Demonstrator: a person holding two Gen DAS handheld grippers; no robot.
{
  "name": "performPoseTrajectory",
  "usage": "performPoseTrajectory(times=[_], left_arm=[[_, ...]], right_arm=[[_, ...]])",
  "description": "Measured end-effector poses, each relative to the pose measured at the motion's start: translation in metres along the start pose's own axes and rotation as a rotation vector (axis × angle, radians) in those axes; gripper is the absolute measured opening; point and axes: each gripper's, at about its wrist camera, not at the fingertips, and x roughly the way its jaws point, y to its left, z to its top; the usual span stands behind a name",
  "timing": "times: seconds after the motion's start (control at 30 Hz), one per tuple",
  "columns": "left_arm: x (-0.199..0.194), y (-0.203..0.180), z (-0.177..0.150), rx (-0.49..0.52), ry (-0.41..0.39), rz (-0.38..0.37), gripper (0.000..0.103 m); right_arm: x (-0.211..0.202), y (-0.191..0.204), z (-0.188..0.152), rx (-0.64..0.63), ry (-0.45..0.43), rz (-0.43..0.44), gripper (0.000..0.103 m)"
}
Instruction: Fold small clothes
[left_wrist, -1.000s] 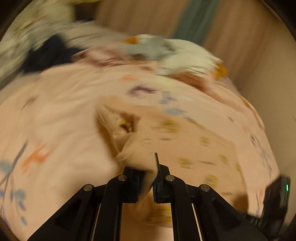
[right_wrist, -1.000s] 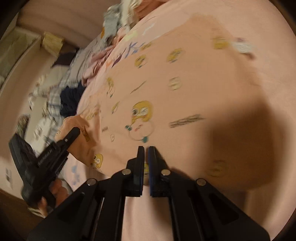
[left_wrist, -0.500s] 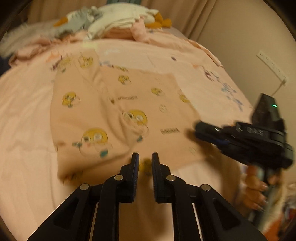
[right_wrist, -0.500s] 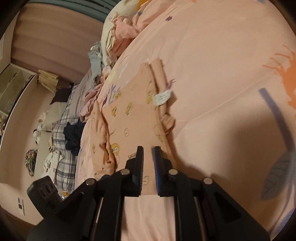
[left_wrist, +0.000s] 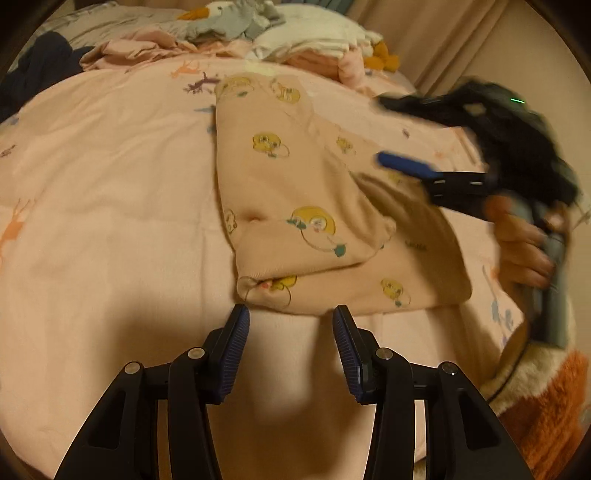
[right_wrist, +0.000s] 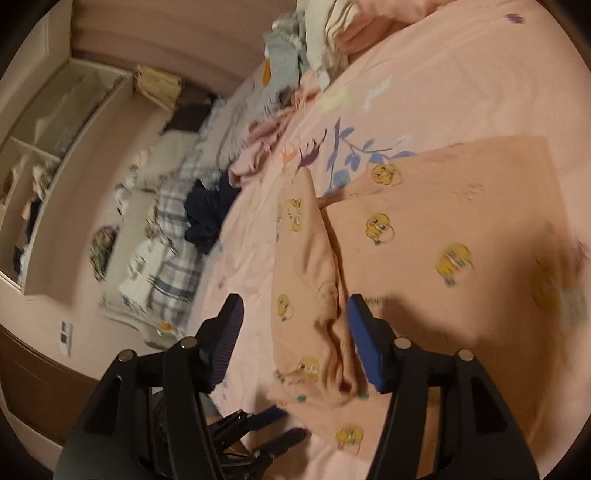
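Left wrist view showed the peach garment (left_wrist: 295, 221), printed with yellow cartoon faces, lying partly folded on the pink bedspread (left_wrist: 110, 184). The left gripper (left_wrist: 291, 317) hung just short of its near edge; its jaws had just been opening and stood apart with nothing between them. The right gripper (left_wrist: 406, 162), held in a hand (left_wrist: 517, 243), hovered blurred over the garment's right side, jaws likewise just opened, gripping nothing. A heap of other clothes (left_wrist: 303, 40) lay beyond.
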Motion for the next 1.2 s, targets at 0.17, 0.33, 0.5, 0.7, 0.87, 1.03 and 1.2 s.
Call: performPoseTrajectory(times=[0.17,0.33,0.5,0.7,0.87,1.03,1.2], left_arm=[[0.002,0.006,0.005,-0.05,0.006,-0.051,0.045],[0.005,0.016,0.009,-0.117,0.009,-0.145,0.045],[0.003,0.017,0.001,-0.12,-0.008,-0.145,0.045],[0.008,-0.005,0.003,-0.074,-0.028,0.022,0.038],[0.025,-0.01,0.018,-0.107,-0.005,0.025,0.02],[0.029,-0.025,0.019,-0.064,0.011,0.047,0.01],[0.033,-0.041,0.016,0.006,-0.004,0.078,0.009]], right_arm=[[0.051,-0.005,0.014,0.003,0.11,-0.029,0.058],[0.076,-0.002,0.016,-0.031,0.14,0.003,0.042],[0.07,-0.015,0.008,0.02,0.088,0.084,0.009],[0.025,-0.005,0.005,0.017,-0.04,0.095,0.008],[-0.025,-0.003,0.004,-0.004,-0.146,0.055,0.008],[-0.064,-0.021,-0.003,0.027,-0.217,0.022,0.008],[-0.084,-0.042,-0.012,0.063,-0.225,-0.036,0.008]])
